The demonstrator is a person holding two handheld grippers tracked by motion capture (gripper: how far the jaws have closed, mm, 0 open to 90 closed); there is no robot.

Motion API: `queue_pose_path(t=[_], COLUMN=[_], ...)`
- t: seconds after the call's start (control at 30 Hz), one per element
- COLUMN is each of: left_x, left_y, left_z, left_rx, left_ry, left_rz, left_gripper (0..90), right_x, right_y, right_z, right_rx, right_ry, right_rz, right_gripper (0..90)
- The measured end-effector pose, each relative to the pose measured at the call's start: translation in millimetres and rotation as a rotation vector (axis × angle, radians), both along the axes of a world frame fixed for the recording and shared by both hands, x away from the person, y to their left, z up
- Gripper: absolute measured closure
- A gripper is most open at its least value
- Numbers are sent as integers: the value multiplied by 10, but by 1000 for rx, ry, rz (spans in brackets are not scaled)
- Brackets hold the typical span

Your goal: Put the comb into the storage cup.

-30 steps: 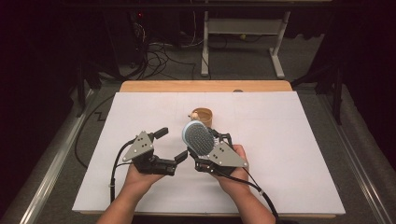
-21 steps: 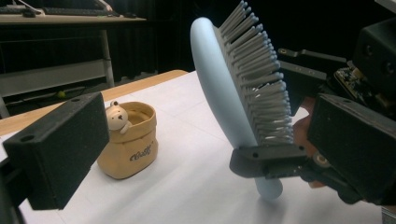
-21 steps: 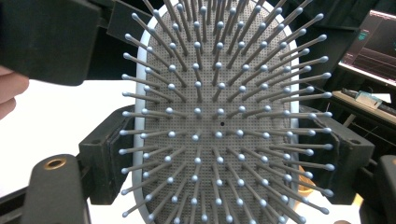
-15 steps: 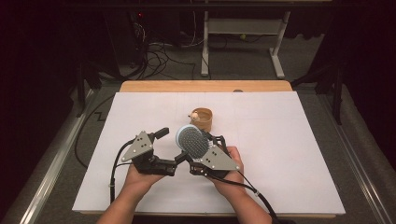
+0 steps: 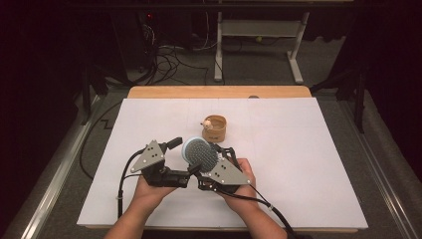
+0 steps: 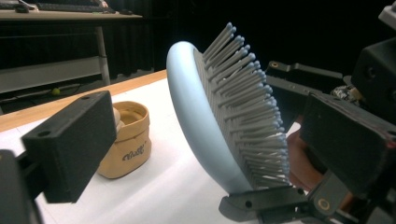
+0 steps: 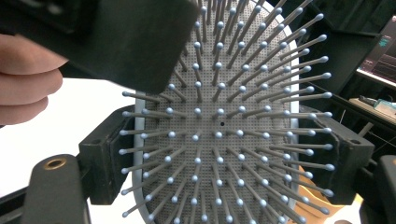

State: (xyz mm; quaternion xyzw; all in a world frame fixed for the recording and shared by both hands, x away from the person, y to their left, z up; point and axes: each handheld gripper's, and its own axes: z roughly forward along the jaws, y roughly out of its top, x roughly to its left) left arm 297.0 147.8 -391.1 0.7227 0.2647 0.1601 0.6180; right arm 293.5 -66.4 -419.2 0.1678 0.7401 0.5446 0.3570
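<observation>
**A:** Because the right gripper [image 7: 224, 158] pinches the hairbrush [image 7: 219, 123] across its width, one jaw on each side rim of the head, the bristled face is left bare. I'd say that is the reason for the hold.

**B:** Bare for the other hand?

**A:** I think so. The left gripper [image 5: 191, 172] comes in from the side. Its jaws have just been closing a little, with the brush head between them. In the left gripper view one pad stands clear behind the pale blue back. The other is off the bristle tips there. In the right gripper view a pad crosses the upper bristles, and I cannot tell whether it brushes them. So that gripper is parted and grasping nothing.

**B:** Where is the brush, and how does it point?

**A:** It is in the air over the near middle of the white sheet [image 5: 298, 164], between the two hands. Its long axis rises out of the right jaws and leans away from the person, with the rounded top end highest. The bristles face up and back toward the right gripper. I cannot make out a handle.

**B:** And beyond it?

**A:** A small tan pot [image 5: 215, 128] stands upright on the sheet just past the brush and apart from it, with something small inside. It may be where the work is headed. Farther off is the table's wooden edge [image 5: 219, 92].
</observation>
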Motion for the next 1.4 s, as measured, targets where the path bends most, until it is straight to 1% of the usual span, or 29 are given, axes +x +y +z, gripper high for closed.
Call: queue_pose_path(t=[0.17, 0.33, 0.4, 0.53, 0.63, 0.73, 0.87, 0.97, 1.07, 1.3, 1.4], left_x=[13, 14, 18, 29, 30, 22, 7, 7, 11, 13, 13], left_y=[7, -7, -3, 11, 22, 16, 0, -8, -10, -1, 9], left_z=[-10, -20, -29, -42, -39, -41, -41, -49, -54, -54, -53], left_rx=[0, -4, -1, -22, -28, -27, -32, -22, -23, -43, -46], left_ry=[16, 23, 24, 38, 36, 32, 22, 12, 15, 22, 20], left_rz=[-6, -20, -21, -31, -41, -47, -50, -47, -46, -43, -42], left_gripper=[141, 172, 202, 248, 283, 311, 358, 376, 383, 429, 453], right_x=[-7, -14, -16, -22, -22, -23, -26, -27, -26, -33, -33], right_y=[21, 38, 42, 52, 58, 56, 53, 62, 66, 71, 78], right_z=[-6, -15, -16, -22, -27, -27, -24, -27, -34, -31, -32], right_rx=[-3, -4, -10, -13, -14, -27, -25, -28, -30, -34, -35], right_ry=[3, 0, -2, -4, -6, -15, -13, -14, -8, -15, -21], right_rz=[9, 8, 10, 9, 8, 4, 4, 7, 4, -2, -7], right_gripper=[209, 209, 209, 209, 208, 208, 209, 209, 208, 208, 208])
